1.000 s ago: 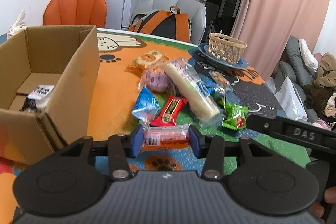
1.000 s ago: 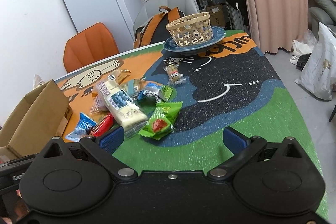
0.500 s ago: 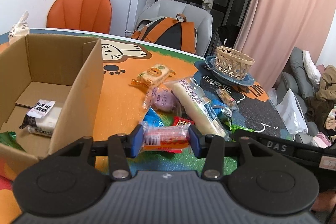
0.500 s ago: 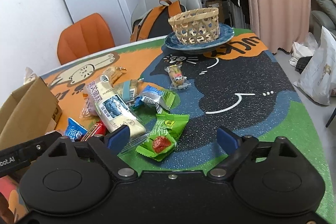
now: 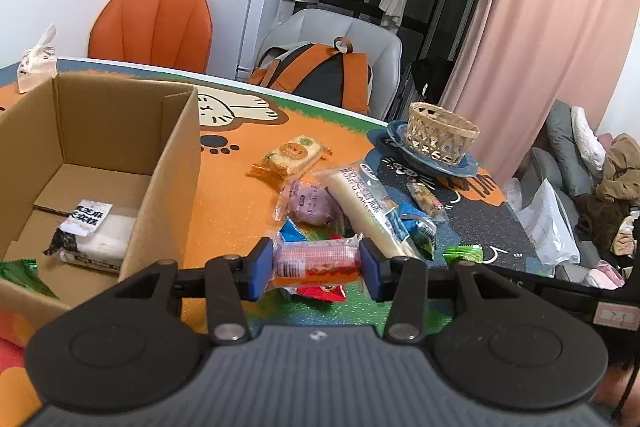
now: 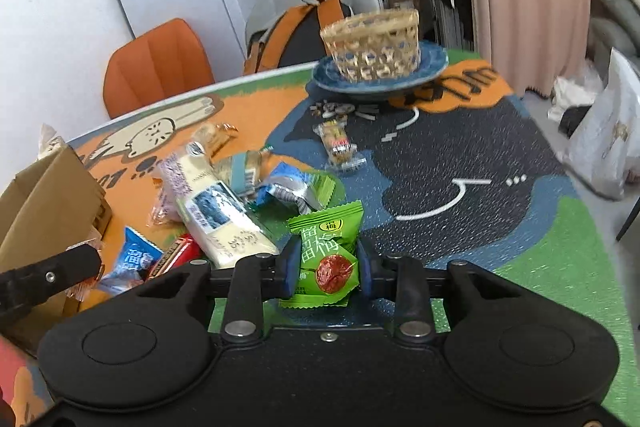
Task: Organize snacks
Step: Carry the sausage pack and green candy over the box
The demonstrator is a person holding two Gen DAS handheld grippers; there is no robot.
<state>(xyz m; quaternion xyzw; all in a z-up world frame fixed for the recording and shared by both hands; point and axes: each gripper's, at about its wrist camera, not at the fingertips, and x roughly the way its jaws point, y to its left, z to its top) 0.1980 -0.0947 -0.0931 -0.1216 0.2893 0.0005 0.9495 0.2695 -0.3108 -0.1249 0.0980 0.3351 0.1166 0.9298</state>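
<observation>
The left gripper point(image 5: 316, 265) clamps a pink-and-orange wrapped snack bar point(image 5: 314, 264) between its blue pads, holding it just right of the open brown cardboard box point(image 5: 168, 163) and above the table. Inside the box lie a white snack packet with a black-and-white label point(image 5: 94, 233) and, at its near left corner, a green wrapper point(image 5: 20, 275). The right gripper point(image 6: 325, 265) grips a green plum-candy packet point(image 6: 326, 251) at the near edge of the snack pile, which sits right of the box: a long white cake bar point(image 6: 214, 211), a blue packet point(image 6: 134, 259) and a red bar point(image 6: 176, 255). Farther right of the box, a woven bamboo basket point(image 6: 374, 45) stands on a blue plate point(image 6: 434, 65) on the cartoon-print table mat point(image 6: 460, 155).
</observation>
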